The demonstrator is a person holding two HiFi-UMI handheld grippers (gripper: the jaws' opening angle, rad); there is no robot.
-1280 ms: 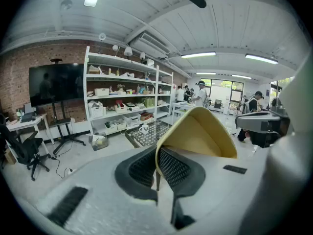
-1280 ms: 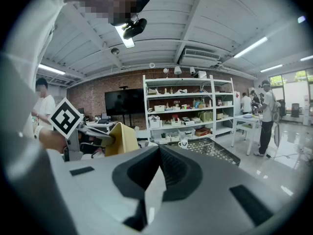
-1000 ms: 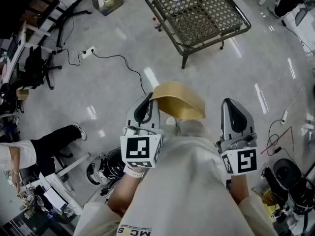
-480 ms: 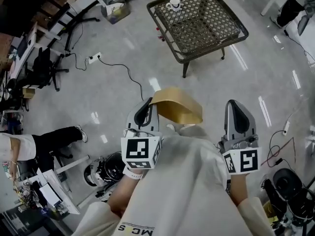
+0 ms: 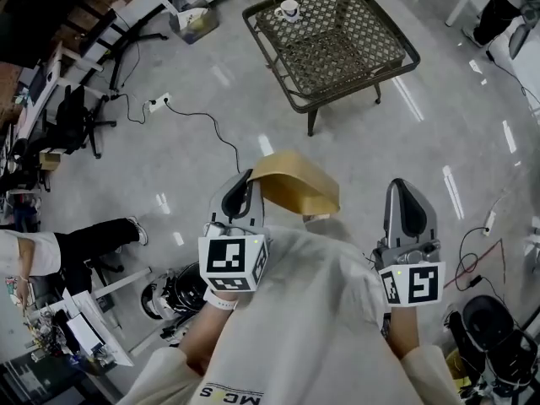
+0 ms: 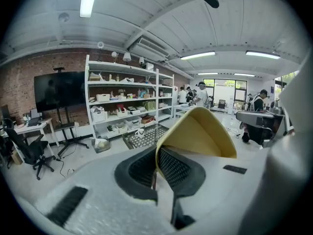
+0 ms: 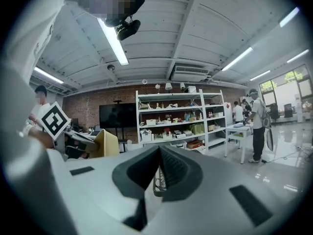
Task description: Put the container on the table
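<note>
A tan, shallow container (image 5: pixel 295 184) hangs in the air in front of the person, its rim pinched by my left gripper (image 5: pixel 245 191), which is shut on it. In the left gripper view the same container (image 6: pixel 198 136) rises from between the closed jaws of that gripper (image 6: pixel 156 168). My right gripper (image 5: pixel 407 205) is held to the right of the container, apart from it, with jaws shut (image 7: pixel 157 173) on nothing. The dark wire-mesh table (image 5: pixel 371 49) stands on the floor ahead, with a white mug (image 5: pixel 288 10) on its far left corner.
A power strip with a black cable (image 5: pixel 190 112) lies on the floor to the left of the table. Chairs and stands (image 5: pixel 72 108) crowd the left side. A seated person's leg (image 5: pixel 93 236) is at lower left. Cables (image 5: pixel 477 251) lie at right. Shelving (image 6: pixel 122 102) lines the brick wall.
The view has shifted so the table sits slightly nearer and more to the left. Both grippers and the held container keep the same pose relative to each other.
</note>
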